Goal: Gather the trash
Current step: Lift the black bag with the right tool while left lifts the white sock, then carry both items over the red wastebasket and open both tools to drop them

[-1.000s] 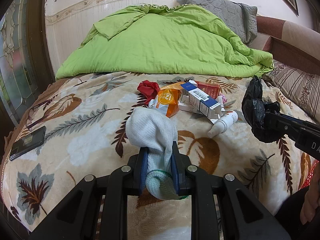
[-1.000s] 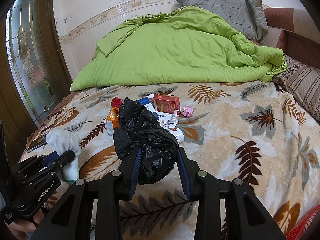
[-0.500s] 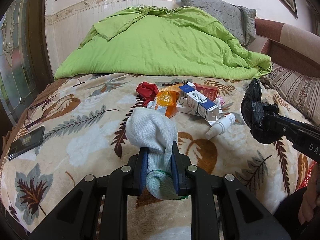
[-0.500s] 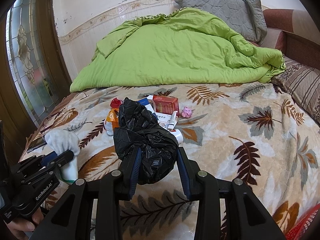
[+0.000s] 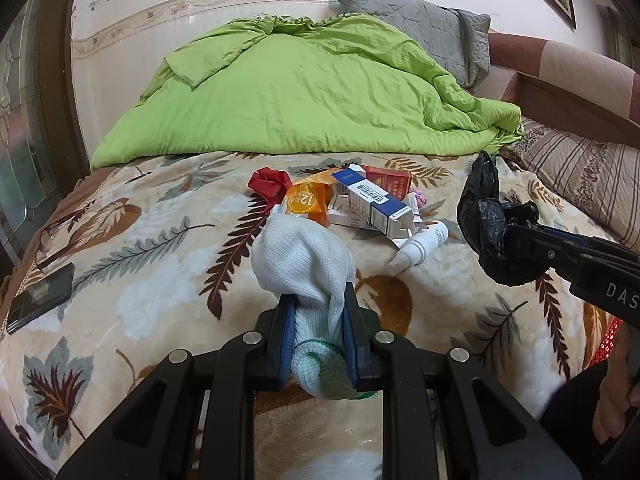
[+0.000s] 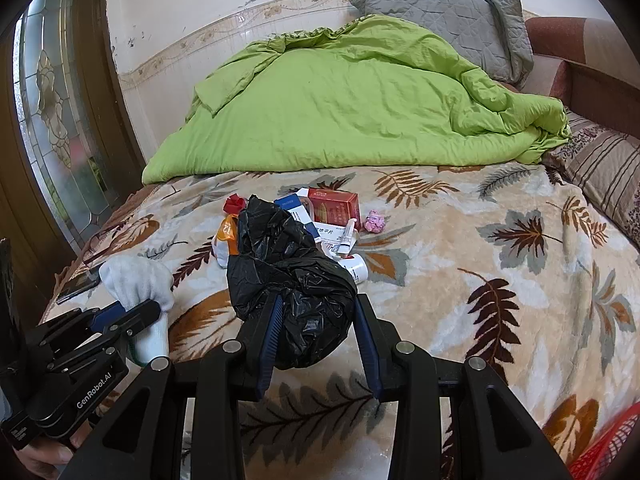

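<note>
left gripper: clamped tight on white sock | right gripper: pinching crumpled black trash bag | trash pile just beyond sock | tip: shake your bag open before grabbing

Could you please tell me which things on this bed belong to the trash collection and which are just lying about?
Job: black bag in right claw; white sock in left claw; red box; white bottle; pink wad.
Lying about: green duvet; grey pillow; phone.
</note>
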Action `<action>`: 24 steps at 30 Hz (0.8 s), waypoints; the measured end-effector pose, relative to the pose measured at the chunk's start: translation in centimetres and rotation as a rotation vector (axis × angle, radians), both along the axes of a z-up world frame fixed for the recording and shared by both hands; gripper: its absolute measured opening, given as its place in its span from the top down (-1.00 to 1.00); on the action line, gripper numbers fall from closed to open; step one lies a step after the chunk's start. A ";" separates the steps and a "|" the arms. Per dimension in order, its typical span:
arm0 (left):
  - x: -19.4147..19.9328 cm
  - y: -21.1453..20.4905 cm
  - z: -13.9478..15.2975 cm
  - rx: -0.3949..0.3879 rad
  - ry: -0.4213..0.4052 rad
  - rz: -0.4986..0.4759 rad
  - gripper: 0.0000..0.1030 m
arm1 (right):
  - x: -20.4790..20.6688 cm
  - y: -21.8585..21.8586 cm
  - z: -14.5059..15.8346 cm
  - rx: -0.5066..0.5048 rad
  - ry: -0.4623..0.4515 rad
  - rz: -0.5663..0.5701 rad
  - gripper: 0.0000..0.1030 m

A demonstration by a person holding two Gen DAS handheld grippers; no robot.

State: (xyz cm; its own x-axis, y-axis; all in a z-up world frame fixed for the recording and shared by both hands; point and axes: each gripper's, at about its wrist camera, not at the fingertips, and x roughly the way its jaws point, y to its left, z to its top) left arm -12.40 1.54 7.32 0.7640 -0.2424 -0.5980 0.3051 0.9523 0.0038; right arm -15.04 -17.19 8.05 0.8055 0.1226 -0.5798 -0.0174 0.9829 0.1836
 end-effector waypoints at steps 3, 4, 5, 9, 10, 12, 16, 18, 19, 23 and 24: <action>0.0 0.0 0.0 0.001 0.000 0.002 0.61 | 0.0 0.1 0.0 0.002 0.002 -0.002 0.24; 0.0 -0.1 0.0 0.001 0.001 0.001 0.61 | 0.0 0.0 0.0 0.002 0.003 -0.002 0.24; 0.0 0.0 0.0 0.000 0.000 0.000 0.61 | 0.0 0.0 0.0 0.002 0.002 -0.002 0.24; -0.1 -0.1 -0.1 0.004 -0.006 -0.005 0.61 | 0.1 0.0 0.0 0.001 0.000 -0.003 0.23; -0.1 -0.2 -0.1 0.007 -0.008 -0.007 0.61 | 0.1 -0.1 0.0 0.001 0.000 -0.004 0.23; -0.3 -0.3 -0.2 0.006 -0.010 -0.018 0.61 | 0.0 -0.3 0.0 0.007 0.003 -0.008 0.23; -1.0 -1.0 -0.3 0.014 -0.004 -0.067 0.61 | -0.9 -1.6 0.2 0.071 0.029 -0.013 0.23; -1.5 -1.6 -0.3 0.026 -0.006 -0.097 0.61 | -1.9 -2.6 0.3 0.114 0.040 -0.022 0.23; -1.8 -2.0 -0.2 0.030 -0.004 -0.110 0.61 | -2.6 -3.0 0.5 0.128 0.042 -0.029 0.23; -2.5 -3.3 0.0 0.027 0.012 -0.159 0.61 | -4.9 -4.9 0.9 0.130 0.046 -0.058 0.23; -2.7 -3.5 0.1 0.023 0.017 -0.167 0.60 | -5.7 -5.8 0.9 0.132 0.051 -0.070 0.23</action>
